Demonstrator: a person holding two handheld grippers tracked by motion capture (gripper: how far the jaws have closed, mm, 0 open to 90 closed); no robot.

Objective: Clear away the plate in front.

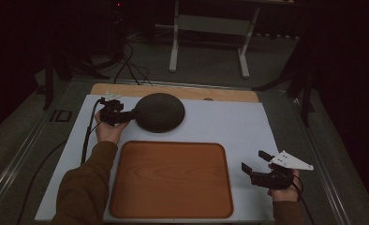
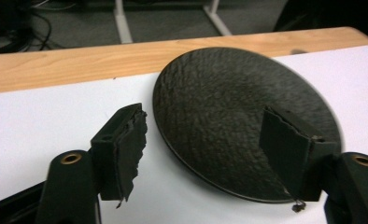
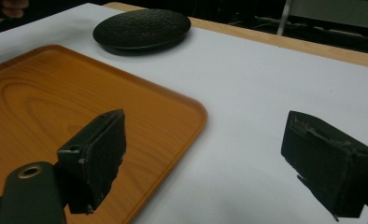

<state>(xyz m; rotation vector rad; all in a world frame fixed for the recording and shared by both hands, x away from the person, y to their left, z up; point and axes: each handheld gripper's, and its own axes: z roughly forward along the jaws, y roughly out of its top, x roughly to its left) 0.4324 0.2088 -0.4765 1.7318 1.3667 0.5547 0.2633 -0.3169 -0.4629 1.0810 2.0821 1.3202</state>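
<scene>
Left gripper wide, jaws straddling the near-left rim of the dark disc, just behind the tray. Right gripper wide too, empty, right of tray, well apart from disc.

High view looks down the table; both gripper views, low and seemingly close, share the dark plate.

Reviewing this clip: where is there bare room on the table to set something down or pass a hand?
The wooden tray is bare throughout. White mat lies free between the tray's far edge, the black plate and the right gripper. It is crowded at the plate's left rim, where the left gripper stands with its jaws open astride it.
</scene>
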